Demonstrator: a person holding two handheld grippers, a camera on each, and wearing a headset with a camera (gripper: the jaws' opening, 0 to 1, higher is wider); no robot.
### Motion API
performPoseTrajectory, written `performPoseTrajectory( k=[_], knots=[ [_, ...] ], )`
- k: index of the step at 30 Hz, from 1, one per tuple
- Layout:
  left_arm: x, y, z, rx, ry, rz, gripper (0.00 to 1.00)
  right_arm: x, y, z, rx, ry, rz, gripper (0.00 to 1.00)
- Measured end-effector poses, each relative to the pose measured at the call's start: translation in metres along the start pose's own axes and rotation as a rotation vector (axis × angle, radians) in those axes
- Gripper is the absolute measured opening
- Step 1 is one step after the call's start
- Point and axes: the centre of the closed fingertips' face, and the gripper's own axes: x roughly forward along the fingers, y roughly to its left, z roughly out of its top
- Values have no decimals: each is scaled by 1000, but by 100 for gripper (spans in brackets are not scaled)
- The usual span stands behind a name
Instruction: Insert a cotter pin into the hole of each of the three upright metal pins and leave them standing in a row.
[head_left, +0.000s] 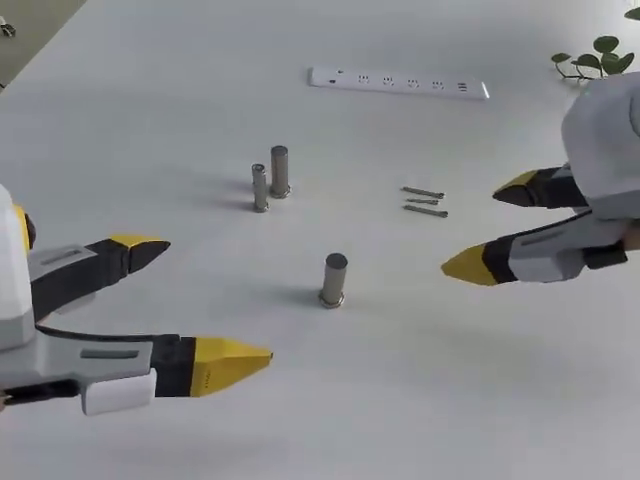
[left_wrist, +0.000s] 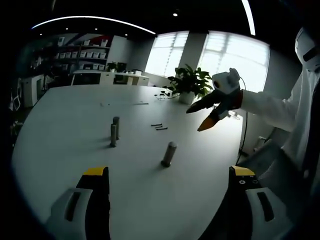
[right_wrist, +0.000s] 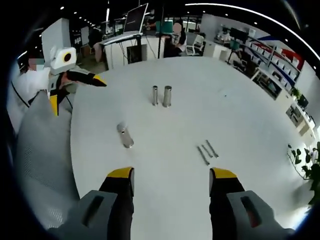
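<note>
Three upright metal pins stand on the white table: a thin one (head_left: 260, 187) beside a thicker one (head_left: 280, 171) at the back, and another thick one (head_left: 334, 279) alone nearer me. Three cotter pins (head_left: 424, 201) lie flat to the right of them, also seen as cotter pins (right_wrist: 206, 150) ahead of the right jaws. My left gripper (head_left: 212, 300) is open at the lower left, holding nothing. My right gripper (head_left: 482, 230) is open at the right, just right of the cotter pins, also holding nothing.
A white power strip (head_left: 399, 82) lies at the far side of the table. A potted plant (head_left: 594, 57) sits at the far right corner. The table (head_left: 150, 120) is wide and bare around the pins.
</note>
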Motion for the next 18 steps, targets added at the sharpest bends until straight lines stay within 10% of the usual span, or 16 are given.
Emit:
performPoseTrajectory(
  k=[5,18],
  knots=[
    [-7,-3,2,-23,-12,22,99,8,-17,17,-25,-16,7,44],
    [-18,-16,2,-44,-32,41,99,53,-58,5,-230,146,65,26]
  ],
)
